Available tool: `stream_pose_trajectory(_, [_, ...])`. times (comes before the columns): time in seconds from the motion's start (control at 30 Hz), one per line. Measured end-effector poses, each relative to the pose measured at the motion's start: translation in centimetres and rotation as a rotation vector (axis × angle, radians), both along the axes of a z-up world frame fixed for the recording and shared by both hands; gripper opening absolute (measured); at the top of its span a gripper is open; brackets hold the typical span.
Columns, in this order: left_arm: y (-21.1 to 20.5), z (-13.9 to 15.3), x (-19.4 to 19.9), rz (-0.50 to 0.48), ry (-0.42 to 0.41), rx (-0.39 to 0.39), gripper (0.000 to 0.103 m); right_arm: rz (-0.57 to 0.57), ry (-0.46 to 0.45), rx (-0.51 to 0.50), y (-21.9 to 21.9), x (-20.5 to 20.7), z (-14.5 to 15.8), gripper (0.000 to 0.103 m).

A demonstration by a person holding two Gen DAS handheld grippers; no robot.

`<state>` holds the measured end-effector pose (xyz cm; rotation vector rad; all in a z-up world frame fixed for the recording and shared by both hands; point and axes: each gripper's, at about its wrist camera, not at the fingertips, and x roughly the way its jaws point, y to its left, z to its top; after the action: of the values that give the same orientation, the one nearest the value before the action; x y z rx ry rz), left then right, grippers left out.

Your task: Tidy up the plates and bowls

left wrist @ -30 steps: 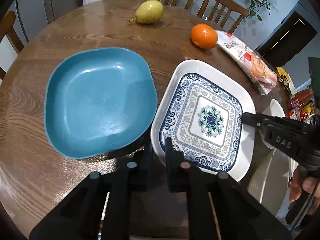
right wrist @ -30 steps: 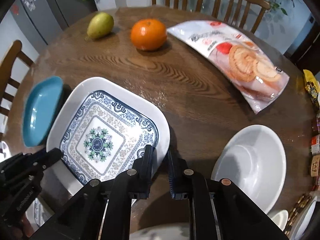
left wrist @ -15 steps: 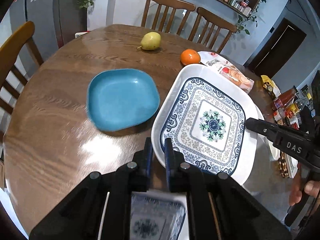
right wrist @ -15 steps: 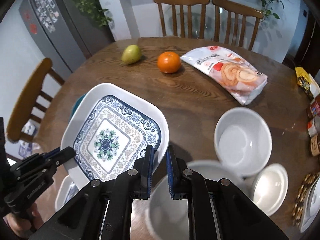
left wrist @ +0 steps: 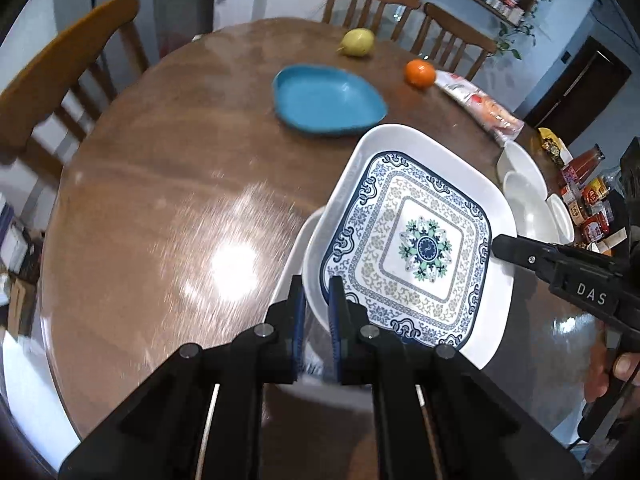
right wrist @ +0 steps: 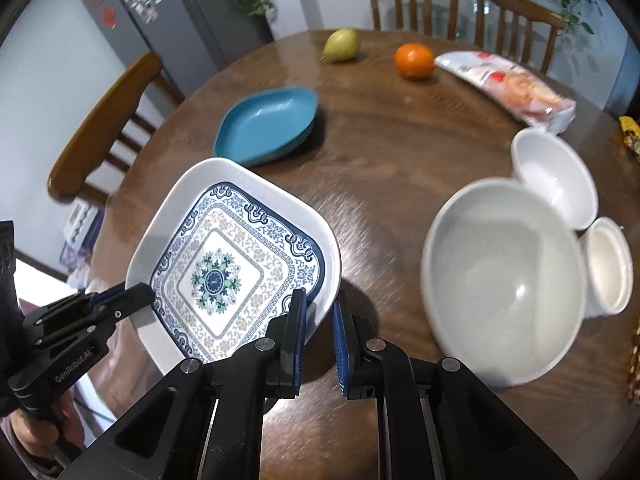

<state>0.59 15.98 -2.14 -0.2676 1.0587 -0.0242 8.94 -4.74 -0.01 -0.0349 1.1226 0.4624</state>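
Note:
A square white plate with a blue pattern (left wrist: 420,244) (right wrist: 224,264) is held in the air above the round wooden table (left wrist: 168,184). My left gripper (left wrist: 316,300) is shut on its near left rim. My right gripper (right wrist: 320,312) is shut on the opposite rim; it also shows in the left wrist view (left wrist: 496,246). Another white dish (left wrist: 296,240) lies just under the plate. A blue square plate (left wrist: 324,100) (right wrist: 268,124) sits further back. A large white bowl (right wrist: 504,280) and two smaller white bowls (right wrist: 556,176) (right wrist: 608,264) stand on the right.
A pear (right wrist: 340,45), an orange (right wrist: 414,61) and a snack packet (right wrist: 512,84) lie at the far side. Sauce bottles and jars (left wrist: 588,196) stand at the right edge. Wooden chairs (right wrist: 108,120) surround the table.
Both grippers have lifted the patterned plate off the table and drawn it back toward the near edge. The blue plate and fruit now lie further away.

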Motion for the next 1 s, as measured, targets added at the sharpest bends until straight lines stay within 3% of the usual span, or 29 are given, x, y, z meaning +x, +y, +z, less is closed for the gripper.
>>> stream_pose_trajectory(0.33, [0.4,-2.0,-1.6,0.012,0.062,-0.001,0.008,0.036,0.085,-0.033,1.4,-1.5,-3.0,0.015])
stream_pose_trajectory(0.73, [0.0,-2.3,-1.5,-0.005,0.067,0.048,0.012,0.051,0.081,-0.104,2.3,-1.5,-3.7,0.016])
stream_pose_trajectory(0.9, [0.5,-1.9,-1.7,0.012,0.054,0.051,0.049,0.067,0.055,-0.13,2.2,-1.6,-3.3,0.016])
stream_pose_trajectory(1.0, [0.8,-1.3,-1.9,0.021,0.032,0.062,0.05,0.067,0.033,-0.122,2.0,-1.7,-2.7,0.016])
